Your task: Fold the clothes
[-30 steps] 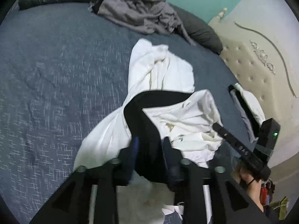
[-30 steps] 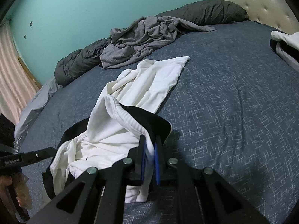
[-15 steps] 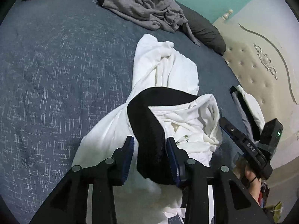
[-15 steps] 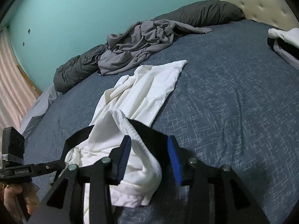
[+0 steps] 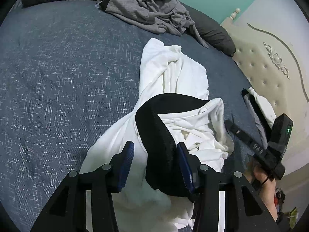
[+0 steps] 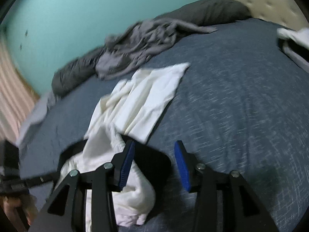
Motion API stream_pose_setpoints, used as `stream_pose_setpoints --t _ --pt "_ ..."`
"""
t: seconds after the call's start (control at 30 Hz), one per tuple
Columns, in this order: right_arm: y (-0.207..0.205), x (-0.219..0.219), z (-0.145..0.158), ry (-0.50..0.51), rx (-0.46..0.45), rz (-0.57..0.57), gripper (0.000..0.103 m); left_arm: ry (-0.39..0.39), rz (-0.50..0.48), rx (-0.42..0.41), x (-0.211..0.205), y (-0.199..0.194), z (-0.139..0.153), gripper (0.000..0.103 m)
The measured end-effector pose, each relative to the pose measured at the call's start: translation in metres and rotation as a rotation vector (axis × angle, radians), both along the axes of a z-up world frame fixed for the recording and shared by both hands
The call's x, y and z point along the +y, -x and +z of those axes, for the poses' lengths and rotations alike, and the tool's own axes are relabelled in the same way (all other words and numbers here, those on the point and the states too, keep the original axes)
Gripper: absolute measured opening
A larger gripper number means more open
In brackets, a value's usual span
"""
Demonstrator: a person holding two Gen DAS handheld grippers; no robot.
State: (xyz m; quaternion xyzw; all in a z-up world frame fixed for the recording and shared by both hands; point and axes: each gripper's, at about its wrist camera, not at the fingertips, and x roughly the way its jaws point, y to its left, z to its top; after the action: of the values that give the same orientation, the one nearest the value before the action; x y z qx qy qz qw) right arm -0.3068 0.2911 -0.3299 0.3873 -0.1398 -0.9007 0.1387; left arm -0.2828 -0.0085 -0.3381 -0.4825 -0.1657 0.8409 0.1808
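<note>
A wide bed under a dark blue bedspread (image 5: pixel 58 77) with a flecked white weave fills both views, backed by a teal wall (image 6: pixel 77 19) and a cream tufted headboard (image 5: pixel 270 73) with carved scrollwork. Along the far edge lies a long dark grey bolster (image 6: pixel 202 13), and heaped against it a rumpled grey garment (image 5: pixel 148 13), soft and creased. Out by the headboard sits a small pile of folded clothes (image 5: pixel 258 108). Centre stage, the white garment (image 5: pixel 170 73) sprawls crumpled on the bedspread, its broad black ribbed band (image 5: pixel 160 135) looping up toward the cameras. The left gripper (image 5: pixel 155 164) stands spread wide, blue pads either side of that band, nothing pinched. The right gripper (image 6: pixel 154 166) is likewise parted over the band's other end, that view blurred.
</note>
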Motion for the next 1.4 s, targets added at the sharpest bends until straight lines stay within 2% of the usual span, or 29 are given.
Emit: stream_pose_setpoints --t 0.13,0.2,0.3,0.43,0.47,0.5,0.57,0.63,0.77,0.8,0.9,1.0,1.13,1.33,1.37,1.4 --pt "0.002 -0.028 -0.01 -0.126 -0.051 0.098 0.042 0.005 -0.007 -0.002 0.0 0.0 -0.001 0.05" --pt "0.001 -0.037 -0.017 -0.186 -0.081 0.12 0.037 0.006 -0.01 -0.003 0.001 0.0 -0.002 0.05" --pt "0.001 -0.034 -0.024 -0.193 -0.106 0.111 0.036 0.005 -0.012 -0.001 0.001 0.0 -0.001 0.05" --pt "0.0 -0.025 -0.025 -0.155 -0.11 0.093 0.035 -0.009 -0.018 0.016 0.003 -0.002 0.007 0.05" --pt "-0.001 -0.025 -0.024 -0.153 -0.104 0.095 0.031 -0.006 -0.022 0.026 0.005 -0.003 0.009 0.05" --pt "-0.002 -0.026 -0.023 -0.154 -0.098 0.098 0.021 0.002 -0.028 0.035 0.007 -0.003 0.011 0.05" --pt "-0.005 -0.029 -0.022 -0.149 -0.086 0.101 0.012 0.009 -0.028 0.032 0.008 -0.001 0.009 0.05" --pt "-0.006 -0.03 -0.018 -0.139 -0.068 0.097 0.009 0.005 -0.025 0.017 0.007 0.001 0.005 0.049" --pt "-0.012 -0.031 -0.007 -0.133 -0.009 0.088 0.008 -0.027 -0.012 -0.003 0.001 0.006 -0.002 0.049" --pt "-0.013 -0.032 -0.005 -0.134 0.003 0.087 0.008 -0.025 -0.013 -0.002 0.0 0.006 -0.002 0.044" --pt "-0.013 -0.033 -0.003 -0.142 0.012 0.089 0.008 -0.018 -0.015 0.0 -0.002 0.004 -0.001 0.02" --pt "-0.009 -0.029 -0.01 -0.12 -0.015 0.075 0.008 -0.012 -0.016 0.003 -0.004 0.002 -0.001 0.011" --pt "-0.002 -0.018 -0.018 -0.055 -0.059 0.058 0.011 -0.004 -0.019 0.006 -0.007 0.0 -0.001 0.009" --pt "-0.005 -0.013 -0.004 -0.067 0.0 0.038 0.017 0.004 0.015 0.015 -0.021 0.0 0.002 0.009" --pt "-0.005 -0.013 -0.002 -0.073 0.008 0.039 0.02 0.007 0.018 0.018 -0.022 -0.001 0.002 0.009" --pt "-0.004 -0.014 -0.002 -0.07 0.006 0.046 0.026 0.011 0.018 0.022 -0.021 -0.001 0.003 0.009"
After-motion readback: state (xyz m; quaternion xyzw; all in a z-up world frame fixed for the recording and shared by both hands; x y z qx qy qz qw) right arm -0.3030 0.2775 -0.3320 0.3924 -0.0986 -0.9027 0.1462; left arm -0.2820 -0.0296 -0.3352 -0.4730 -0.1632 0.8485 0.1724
